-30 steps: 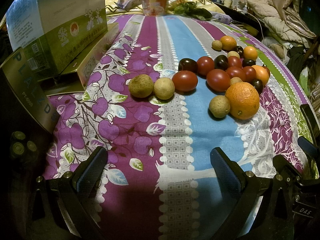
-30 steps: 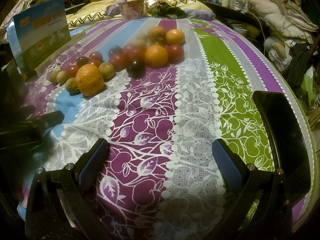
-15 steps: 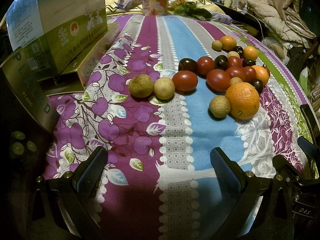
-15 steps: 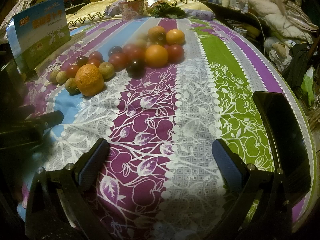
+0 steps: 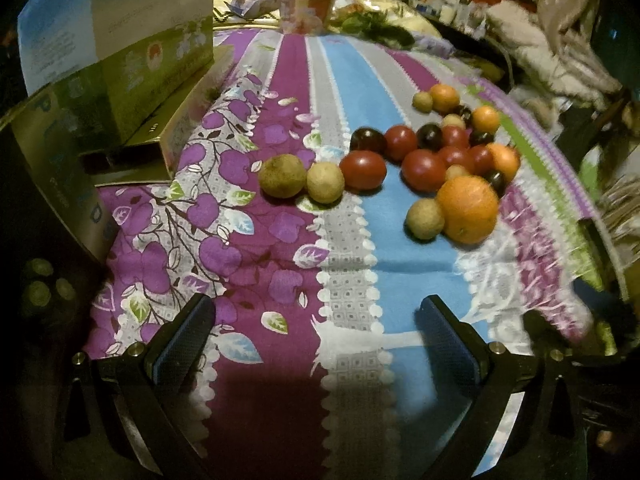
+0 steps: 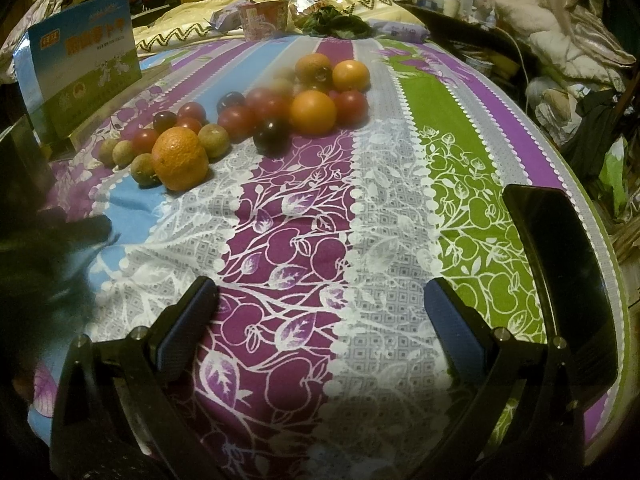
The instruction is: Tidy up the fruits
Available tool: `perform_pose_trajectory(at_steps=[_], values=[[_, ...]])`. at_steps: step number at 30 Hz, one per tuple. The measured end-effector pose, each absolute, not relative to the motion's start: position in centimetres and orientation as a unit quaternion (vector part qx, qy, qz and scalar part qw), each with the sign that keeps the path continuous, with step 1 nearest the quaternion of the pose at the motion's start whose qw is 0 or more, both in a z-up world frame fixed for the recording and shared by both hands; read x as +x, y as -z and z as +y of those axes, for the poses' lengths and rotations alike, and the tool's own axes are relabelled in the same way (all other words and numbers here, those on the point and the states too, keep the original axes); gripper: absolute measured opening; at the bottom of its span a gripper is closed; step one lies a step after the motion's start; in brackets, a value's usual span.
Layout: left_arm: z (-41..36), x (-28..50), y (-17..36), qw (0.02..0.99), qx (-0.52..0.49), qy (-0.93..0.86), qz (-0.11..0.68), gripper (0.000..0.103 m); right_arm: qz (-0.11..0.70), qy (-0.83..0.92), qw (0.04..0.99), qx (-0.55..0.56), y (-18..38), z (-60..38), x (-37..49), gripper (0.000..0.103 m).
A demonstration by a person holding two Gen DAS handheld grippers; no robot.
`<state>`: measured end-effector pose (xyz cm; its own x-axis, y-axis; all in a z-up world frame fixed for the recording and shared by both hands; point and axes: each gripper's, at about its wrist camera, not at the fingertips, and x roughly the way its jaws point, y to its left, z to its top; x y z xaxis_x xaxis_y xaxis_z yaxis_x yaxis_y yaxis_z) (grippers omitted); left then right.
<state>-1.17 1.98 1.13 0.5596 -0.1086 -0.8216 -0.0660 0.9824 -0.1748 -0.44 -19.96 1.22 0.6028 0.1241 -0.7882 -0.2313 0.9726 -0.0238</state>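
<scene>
A mixed pile of fruit lies on the patterned tablecloth (image 5: 280, 248): a large orange (image 5: 468, 210), red tomatoes (image 5: 363, 170), dark plums (image 5: 367, 140), tan longans (image 5: 282, 176) and small oranges (image 5: 445, 98). My left gripper (image 5: 312, 340) is open and empty, well short of the fruit. In the right wrist view the same pile shows at upper left, with the large orange (image 6: 180, 164) nearest. My right gripper (image 6: 320, 320) is open and empty over the cloth (image 6: 400, 208).
A blue-green carton (image 5: 120, 60) stands on a flat box at the left, also in the right wrist view (image 6: 80, 76). A black phone-like slab (image 6: 560, 272) lies by the right table edge. A cup (image 6: 264, 20), leafy greens and packets sit at the far end.
The left gripper has moved slightly forward and to the left, blurring its view. The right gripper has hardly moved. Both stay open.
</scene>
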Motion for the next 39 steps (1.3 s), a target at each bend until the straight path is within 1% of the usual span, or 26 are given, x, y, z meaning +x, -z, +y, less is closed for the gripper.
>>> perform_pose_trajectory(at_steps=[4,5,6,7,8,11,18,19,20,21,22,23,27,29,36,39], values=[[3.2,-0.8,-2.5,0.890,-0.109,-0.001,0.443,0.098,0.434,-0.100,0.893,-0.061,-1.2,-19.9,-0.5,0.103],[3.5,-0.5,-2.6,0.891,-0.114,-0.003,0.439,0.089,0.434,-0.100,0.893,-0.061,-1.2,-19.9,-0.5,0.103],[3.8,-0.3,-2.6,0.891,-0.122,0.001,0.438,0.083,0.434,-0.100,0.893,-0.061,-1.2,-19.9,-0.4,0.103],[4.2,0.2,-2.4,0.887,-0.133,0.004,0.443,0.074,0.434,-0.100,0.893,-0.061,-1.2,-19.9,-0.5,0.103],[4.7,0.5,-2.3,0.884,-0.141,-0.002,0.445,0.070,0.434,-0.099,0.893,-0.061,-1.2,-19.9,-0.5,0.103],[4.9,1.5,-2.1,0.884,-0.132,-0.014,0.448,0.065,0.434,-0.099,0.893,-0.062,-1.2,-19.9,-0.5,0.103],[4.7,3.8,-1.9,0.884,-0.121,-0.004,0.452,0.064,0.434,-0.099,0.893,-0.061,-1.3,-19.9,-0.5,0.103],[4.5,4.0,-1.9,0.883,-0.124,0.006,0.453,0.058,0.434,-0.099,0.893,-0.062,-1.3,-19.9,-0.5,0.103],[4.1,4.2,-1.9,0.881,-0.122,0.023,0.457,0.047,0.434,-0.099,0.893,-0.062,-1.3,-19.9,-0.5,0.103],[3.7,4.4,-1.9,0.879,-0.116,0.029,0.462,0.045,0.434,-0.099,0.893,-0.062,-1.3,-19.9,-0.5,0.103],[3.6,4.4,-2.0,0.878,-0.117,0.040,0.462,0.020,0.434,-0.099,0.893,-0.061,-1.3,-19.9,-0.5,0.103],[3.3,4.1,-2.2,0.874,-0.121,0.057,0.468,0.000,0.434,-0.099,0.893,-0.061,-1.3,-19.9,-0.5,0.103],[1.6,1.4,-3.9,0.877,-0.112,0.100,0.457,0.000,0.434,-0.099,0.893,-0.061,-1.3,-19.9,-0.5,0.103],[1.3,0.7,-4.3,0.883,-0.097,0.094,0.450,0.000,0.434,-0.099,0.893,-0.061,-1.3,-19.9,-0.5,0.103],[2.0,2.6,-3.6,0.867,-0.134,0.098,0.470,0.000,0.434,-0.100,0.893,-0.061,-1.3,-19.9,-0.5,0.103],[1.0,2.1,-4.0,0.868,-0.130,0.122,0.463,0.000,0.434,-0.100,0.893,-0.061,-1.3,-19.9,-0.5,0.103]])
